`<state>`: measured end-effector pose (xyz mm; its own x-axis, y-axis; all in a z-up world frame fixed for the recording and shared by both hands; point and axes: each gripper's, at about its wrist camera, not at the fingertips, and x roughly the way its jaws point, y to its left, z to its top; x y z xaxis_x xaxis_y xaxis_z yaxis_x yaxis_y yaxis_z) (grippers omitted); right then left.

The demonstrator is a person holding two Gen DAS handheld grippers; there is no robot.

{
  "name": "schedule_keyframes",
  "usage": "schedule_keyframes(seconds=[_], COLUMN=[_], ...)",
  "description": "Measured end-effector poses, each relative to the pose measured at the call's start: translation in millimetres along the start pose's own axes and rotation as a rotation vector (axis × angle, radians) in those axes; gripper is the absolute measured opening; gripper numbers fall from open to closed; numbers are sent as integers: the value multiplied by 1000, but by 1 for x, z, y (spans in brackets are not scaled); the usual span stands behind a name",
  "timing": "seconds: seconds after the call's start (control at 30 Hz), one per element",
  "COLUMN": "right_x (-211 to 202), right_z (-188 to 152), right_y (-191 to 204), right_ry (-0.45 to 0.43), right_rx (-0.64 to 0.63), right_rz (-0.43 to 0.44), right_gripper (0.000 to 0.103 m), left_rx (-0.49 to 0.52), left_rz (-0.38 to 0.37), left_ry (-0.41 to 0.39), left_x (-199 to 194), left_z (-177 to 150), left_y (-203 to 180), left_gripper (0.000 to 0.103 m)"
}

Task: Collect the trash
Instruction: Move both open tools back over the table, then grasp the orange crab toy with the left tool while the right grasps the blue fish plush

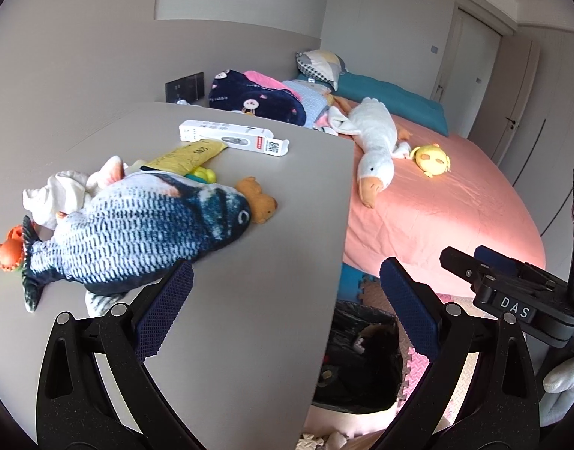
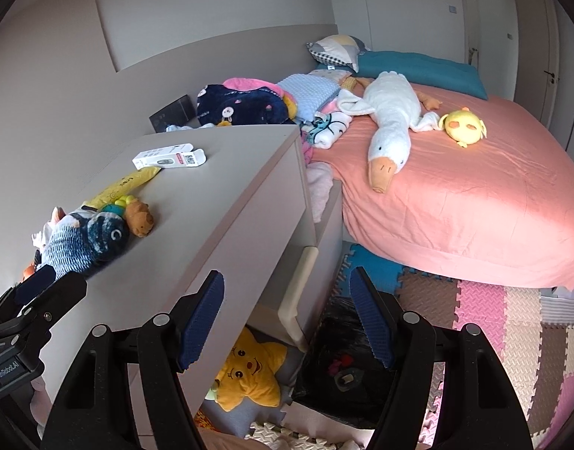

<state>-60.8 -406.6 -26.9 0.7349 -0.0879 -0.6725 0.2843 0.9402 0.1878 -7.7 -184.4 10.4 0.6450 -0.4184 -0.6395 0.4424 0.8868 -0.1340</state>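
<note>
**Empty tongs, trash ahead on counter**

Both left tongs (image 1: 287, 273) and right tongs (image 2: 287, 288) gape wide, holding nothing. The white carton (image 1: 232, 137) lies far across the counter (image 1: 249, 262), long axis crosswise; left tongs look nearer.

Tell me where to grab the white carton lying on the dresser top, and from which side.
Grip the white carton across its narrow width near the middle, coming down from above. It lies flat, long and slim, with bare dresser top along its near long side, so open jaws would likely straddle it there. Avoid the end beside the yellow packet, which crowds it, and the open flap end, which may bend.
</note>
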Motion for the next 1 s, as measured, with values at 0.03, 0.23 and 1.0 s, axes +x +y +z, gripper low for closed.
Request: schedule_keyframes(seconds=[0.03,0.23,1.0], right_x=[1,6,25], right_z=[0,1,5], right_y=[7,44,181], right_ry=[0,2,14], right_rx=[-9,-38,-231], right_rz=[7,55,226], right_gripper=[70,70,70], left_rx=[-9,-76,-256], left_rz=[9,58,300], left_ry=[-3,-21,-52], left_x=[-2,-16,-51], left_z=[0,1,-5], left_y=[6,47,196], left_gripper=[96,96,96])
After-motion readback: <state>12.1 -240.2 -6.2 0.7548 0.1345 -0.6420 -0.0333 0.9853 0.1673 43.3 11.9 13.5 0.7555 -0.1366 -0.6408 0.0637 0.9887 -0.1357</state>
